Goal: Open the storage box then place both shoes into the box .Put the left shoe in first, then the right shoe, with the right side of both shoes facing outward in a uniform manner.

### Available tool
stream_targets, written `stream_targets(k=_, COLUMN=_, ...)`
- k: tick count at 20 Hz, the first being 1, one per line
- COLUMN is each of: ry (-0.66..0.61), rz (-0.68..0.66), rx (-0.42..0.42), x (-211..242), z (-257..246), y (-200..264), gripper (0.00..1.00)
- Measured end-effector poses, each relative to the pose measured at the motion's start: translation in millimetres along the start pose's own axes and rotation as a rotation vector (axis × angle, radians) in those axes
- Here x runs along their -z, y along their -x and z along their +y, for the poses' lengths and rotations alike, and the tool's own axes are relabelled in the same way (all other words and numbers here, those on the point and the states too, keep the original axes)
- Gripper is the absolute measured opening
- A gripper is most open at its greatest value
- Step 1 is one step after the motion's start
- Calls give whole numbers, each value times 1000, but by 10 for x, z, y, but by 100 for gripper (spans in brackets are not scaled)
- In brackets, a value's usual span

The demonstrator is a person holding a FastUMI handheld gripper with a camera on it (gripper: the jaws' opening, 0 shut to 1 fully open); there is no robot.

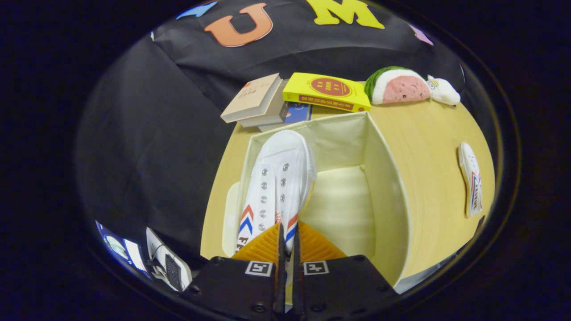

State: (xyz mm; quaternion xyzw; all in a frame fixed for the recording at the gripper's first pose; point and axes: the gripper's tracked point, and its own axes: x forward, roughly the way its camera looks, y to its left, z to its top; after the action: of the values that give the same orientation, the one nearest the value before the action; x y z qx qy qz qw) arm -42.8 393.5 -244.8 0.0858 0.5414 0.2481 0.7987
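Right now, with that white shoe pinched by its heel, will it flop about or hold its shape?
The white shoe looks like soft canvas with a rubber toe, so it probably sags slightly yet keeps its form. The gripper is shut on its heel edge only, so it may swing. It seems light, hanging over the storage box.

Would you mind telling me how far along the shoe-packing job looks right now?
Done: the storage box stands open. In hand: the tongs are shut on a white shoe, holding it inside the box against its left wall, not yet released. Left: the second shoe lies on the table beside the box.
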Motion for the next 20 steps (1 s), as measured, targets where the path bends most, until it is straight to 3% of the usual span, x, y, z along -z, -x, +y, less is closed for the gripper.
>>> stream_targets(k=1, ry=11, rz=-13, rx=-12, x=-71, z=45, y=-2, gripper=21)
stream_targets(k=2, ry=26, rz=-26, rx=-6, x=-66, z=34, y=-36, gripper=22)
stream_targets(k=5, ry=49, rz=-69, rx=-4, x=-143, z=29, y=99, gripper=65)
stream_targets(k=6, ry=63, rz=-98, rx=7, x=-193, z=-17, y=174, gripper=69)
stream_targets(k=7, ry=79, rz=-127, rx=16, x=-236, z=-52, y=265, gripper=79)
stream_targets(k=11, ry=157, rz=-259, rx=53, x=-391, z=-209, y=754, gripper=81)
stream_targets(k=14, ry=172, rz=-333, rx=97, x=-458, z=-423, y=1128, gripper=97)
stream_targets(k=20, ry=201, rz=-460, rx=164, x=-548, z=-1090, y=1878, gripper=97)
